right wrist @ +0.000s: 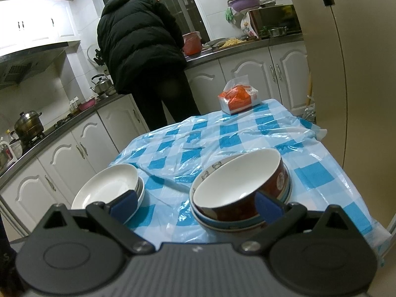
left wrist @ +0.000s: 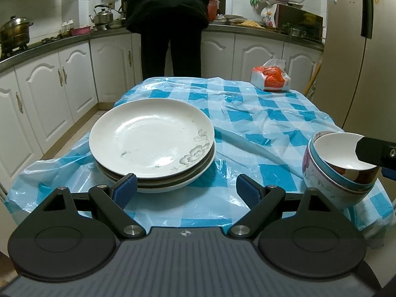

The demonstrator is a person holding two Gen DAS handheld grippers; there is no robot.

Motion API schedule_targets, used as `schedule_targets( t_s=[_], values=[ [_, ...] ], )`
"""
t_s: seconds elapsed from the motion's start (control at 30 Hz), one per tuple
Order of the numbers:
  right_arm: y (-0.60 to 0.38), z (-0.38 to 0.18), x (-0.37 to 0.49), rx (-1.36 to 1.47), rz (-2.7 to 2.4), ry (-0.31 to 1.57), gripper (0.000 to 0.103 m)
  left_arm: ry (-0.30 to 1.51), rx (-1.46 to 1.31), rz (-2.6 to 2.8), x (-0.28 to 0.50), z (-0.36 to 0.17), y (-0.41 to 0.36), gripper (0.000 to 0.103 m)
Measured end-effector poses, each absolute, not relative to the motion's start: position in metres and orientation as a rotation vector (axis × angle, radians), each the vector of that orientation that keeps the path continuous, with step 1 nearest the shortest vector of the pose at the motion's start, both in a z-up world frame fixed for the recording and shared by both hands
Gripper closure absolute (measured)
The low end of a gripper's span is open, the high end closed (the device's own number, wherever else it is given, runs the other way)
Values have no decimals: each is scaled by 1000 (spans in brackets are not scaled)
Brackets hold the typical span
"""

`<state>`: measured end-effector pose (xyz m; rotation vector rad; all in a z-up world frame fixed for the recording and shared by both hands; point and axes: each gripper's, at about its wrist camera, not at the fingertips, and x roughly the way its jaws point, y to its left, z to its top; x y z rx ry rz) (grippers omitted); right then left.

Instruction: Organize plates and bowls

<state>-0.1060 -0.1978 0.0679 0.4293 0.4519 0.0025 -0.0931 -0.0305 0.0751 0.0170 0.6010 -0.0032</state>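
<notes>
A stack of white plates (left wrist: 151,138), the top one with a grey flower print, sits on the checked tablecloth (left wrist: 247,113). My left gripper (left wrist: 185,190) is open just short of the stack's near edge, its left pad by the rim and nothing between the fingers. To the right stands a stack of bowls (left wrist: 339,170); the top red bowl (right wrist: 237,185) lies tilted in it. My right gripper (right wrist: 196,205) is open at the bowls' near side, its right finger (right wrist: 269,208) against the red bowl's wall. The plates (right wrist: 106,188) appear behind its left finger.
An orange tissue pack (left wrist: 271,78) lies at the table's far right corner. A person in a black jacket (right wrist: 138,47) stands at the counter beyond the table, back turned. White cabinets (left wrist: 49,91) run along the left; a fridge (right wrist: 346,74) stands close on the right.
</notes>
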Motion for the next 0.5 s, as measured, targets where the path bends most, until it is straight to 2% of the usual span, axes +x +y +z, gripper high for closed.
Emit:
schedule_targets(
  t_s=[0.5],
  values=[
    [-192,70,-101,390,25,451,0,559,-64,-48,-90,83,-12,0]
  ],
)
